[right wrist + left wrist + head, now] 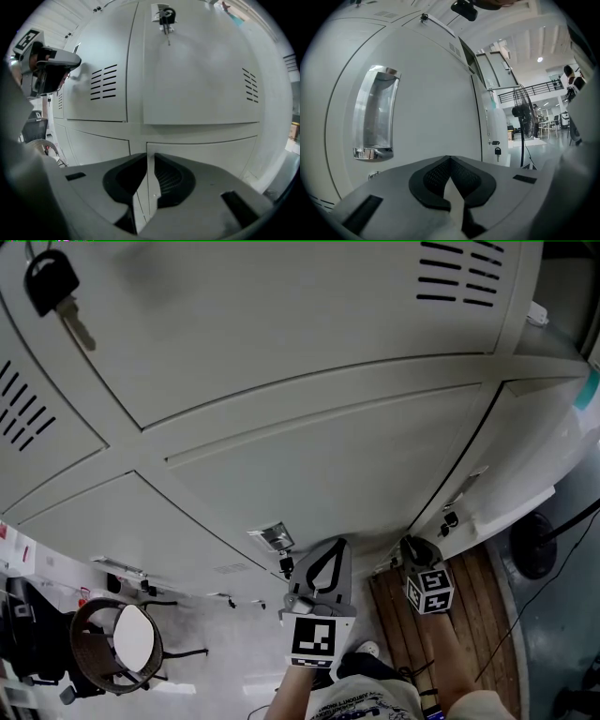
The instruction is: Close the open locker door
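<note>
Two tools faced a bank of pale grey lockers (112, 512). The right tool (147, 157) pointed somewhat downward at the low tier. Its jaws were drawn in to a narrow gap and closed on the left edge of the locker door (201, 161), just below that door's top left corner, and the edge ran straight up out of the gap. The locker door sat in the right column, beneath an upper door (201, 70). That upper door carried a lock with a key (164, 15) hanging near its left edge and vent slits (250, 85) near its right edge. How far the locker door stood ajar could not be told; in the right gripper view it looked nearly flush. The left tool (449, 159) was held level and higher, to the left of the right one, its jaws closed tip to tip with nothing between them. It pointed at the face of the neighbouring door (436, 103) in the next column to the left, near it, with that door's shiny recessed handle (375, 112) left of the jaws. Far to the right along the bank stood a fan (519, 111) on a pole. In the head view a black-headed key (42, 282) hung from the top-tier door (281, 324) at the near left. A chair (117, 643) with a round white seat stood off to the left, and wooden boards (469, 624) lay under the right tool.
</note>
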{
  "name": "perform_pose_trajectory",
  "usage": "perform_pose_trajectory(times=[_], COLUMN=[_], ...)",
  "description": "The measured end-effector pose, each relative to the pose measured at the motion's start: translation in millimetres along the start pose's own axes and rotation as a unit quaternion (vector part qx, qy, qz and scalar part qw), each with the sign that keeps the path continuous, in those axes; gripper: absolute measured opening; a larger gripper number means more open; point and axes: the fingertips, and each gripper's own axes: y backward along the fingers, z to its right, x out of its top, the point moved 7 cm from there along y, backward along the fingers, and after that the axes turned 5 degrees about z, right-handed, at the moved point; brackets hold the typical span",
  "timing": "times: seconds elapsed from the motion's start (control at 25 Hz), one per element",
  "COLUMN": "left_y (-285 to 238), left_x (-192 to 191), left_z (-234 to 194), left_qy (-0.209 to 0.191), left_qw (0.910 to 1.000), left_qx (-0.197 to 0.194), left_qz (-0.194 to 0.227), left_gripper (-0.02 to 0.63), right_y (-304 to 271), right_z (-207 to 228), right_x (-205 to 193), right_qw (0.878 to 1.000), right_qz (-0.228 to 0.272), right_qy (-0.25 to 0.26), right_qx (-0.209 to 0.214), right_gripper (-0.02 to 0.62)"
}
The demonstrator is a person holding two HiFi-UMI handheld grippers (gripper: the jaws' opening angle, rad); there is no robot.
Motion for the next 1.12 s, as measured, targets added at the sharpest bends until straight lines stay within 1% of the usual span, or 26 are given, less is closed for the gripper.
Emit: perform_pose_trajectory(times=[0.08, 0.12, 0.36, 0.52, 0.8, 0.92, 1.12], left_y=[-0.4, -0.6, -1.2, -1.2, -0.5, -0.8, -2.8], left_x=[0.7, 1.1, 1.9, 3.1, 7.1, 10.7, 20.1], left_z=[0.5, 0.7, 2.5, 4.8, 10.9, 13.7, 20.5], left_qy=[0.000, -0.001, -0.001, 0.000, 0.004, 0.005, 0.006], left_qw=[1.0000, 1.0000, 1.0000, 0.9999, 0.9990, 0.9983, 0.9963], left_qx=[0.000, 0.000, -0.005, -0.015, -0.042, -0.054, -0.079], left_qz=[0.001, 0.001, 0.002, 0.005, 0.015, 0.021, 0.033], left_gripper=[0.000, 0.000, 0.000, 0.000, 0.000, 0.000, 0.000], right_y=[-0.9, -0.9, 2.0, 11.8, 47.7, 66.7, 97.8], right_z=[0.8, 1.2, 0.7, 0.4, 4.3, 6.0, 9.6], right_x=[0.3, 0.3, 0.6, 3.6, 22.2, 35.7, 63.5], right_qw=[1.000, 1.000, 1.000, 1.000, 0.996, 0.993, 0.985], right_qz=[-0.001, -0.001, 0.004, 0.011, 0.045, 0.068, 0.106], right_qy=[0.000, -0.001, -0.004, -0.008, -0.022, -0.026, -0.019], right_qx=[-0.002, -0.003, -0.010, -0.023, -0.072, -0.095, -0.135], right_gripper=[0.043, 0.029, 0.029, 0.029, 0.029, 0.029, 0.029])
